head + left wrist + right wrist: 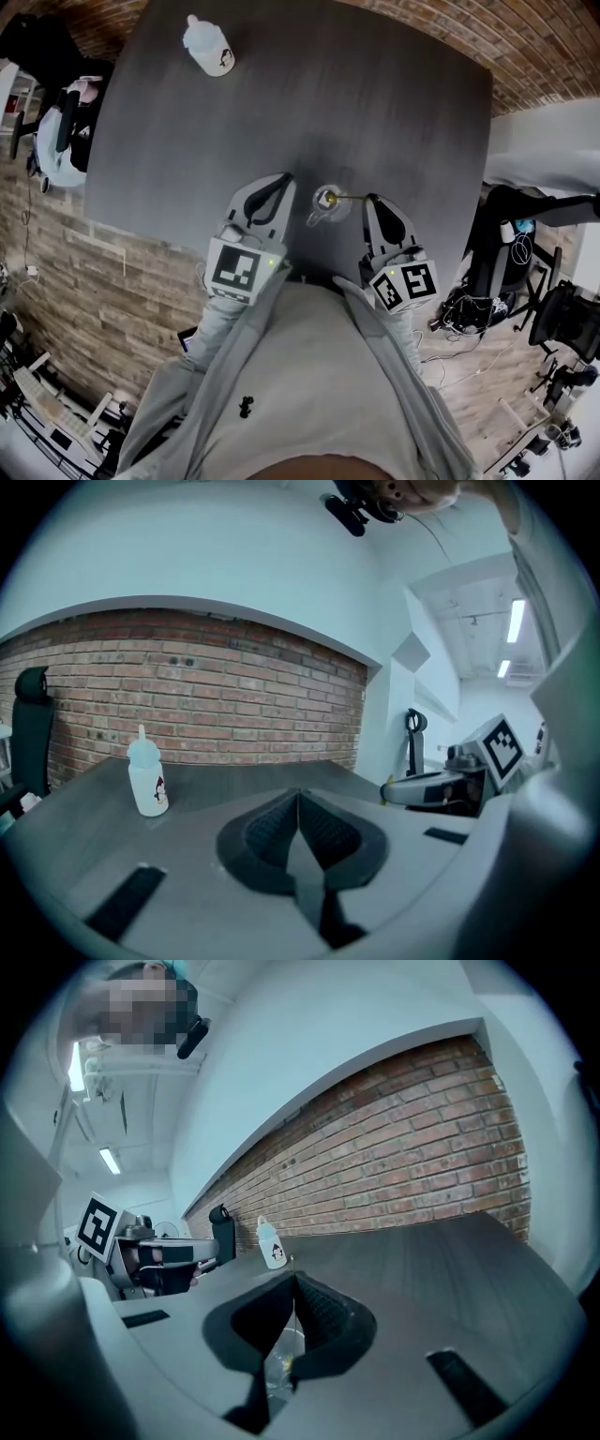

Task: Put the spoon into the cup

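Observation:
A clear glass cup (322,208) stands near the front edge of the dark table (394,112), between my two grippers. A thin spoon (341,198) has its yellowish bowl end inside the cup, and its handle runs right to my right gripper (371,200), which is shut on it. In the right gripper view the handle (292,1312) stands pinched between the pads, with the cup (281,1358) just below them. My left gripper (281,180) hovers left of the cup, its jaws shut on nothing (300,799).
A small white squeeze bottle (208,45) stands at the table's far left; it also shows in the left gripper view (148,778). A brick wall lies beyond the table. Office chairs (66,122) and cables stand on the floor to either side.

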{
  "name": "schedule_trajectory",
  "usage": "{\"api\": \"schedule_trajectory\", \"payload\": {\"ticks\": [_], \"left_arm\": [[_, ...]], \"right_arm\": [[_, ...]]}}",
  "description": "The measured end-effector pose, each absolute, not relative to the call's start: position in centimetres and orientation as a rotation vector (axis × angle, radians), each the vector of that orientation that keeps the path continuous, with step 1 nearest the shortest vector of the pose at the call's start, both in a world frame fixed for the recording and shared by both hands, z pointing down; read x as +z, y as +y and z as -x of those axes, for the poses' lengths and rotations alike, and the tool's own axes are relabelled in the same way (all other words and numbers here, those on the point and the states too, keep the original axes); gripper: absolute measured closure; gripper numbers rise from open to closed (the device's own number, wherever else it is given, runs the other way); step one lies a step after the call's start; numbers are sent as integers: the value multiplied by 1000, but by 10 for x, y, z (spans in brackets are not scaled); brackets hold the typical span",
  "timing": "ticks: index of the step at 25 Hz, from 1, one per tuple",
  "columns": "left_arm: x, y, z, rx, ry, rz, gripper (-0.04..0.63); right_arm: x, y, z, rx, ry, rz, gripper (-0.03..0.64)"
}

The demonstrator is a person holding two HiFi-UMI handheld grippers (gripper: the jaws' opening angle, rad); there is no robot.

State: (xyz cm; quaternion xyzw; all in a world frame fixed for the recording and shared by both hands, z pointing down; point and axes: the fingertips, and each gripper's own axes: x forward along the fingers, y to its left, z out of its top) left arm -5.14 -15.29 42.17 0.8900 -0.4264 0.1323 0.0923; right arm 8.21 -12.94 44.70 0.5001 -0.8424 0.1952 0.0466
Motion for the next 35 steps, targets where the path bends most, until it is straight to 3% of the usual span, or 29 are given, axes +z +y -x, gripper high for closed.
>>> {"api": "schedule_trajectory", "payload": {"ticks": [35], "left_arm": [[430,-142,41,388,-1221,-2632,574]], "right_arm": [[501,-133,-75,685,-2492,-1446,597]]}}
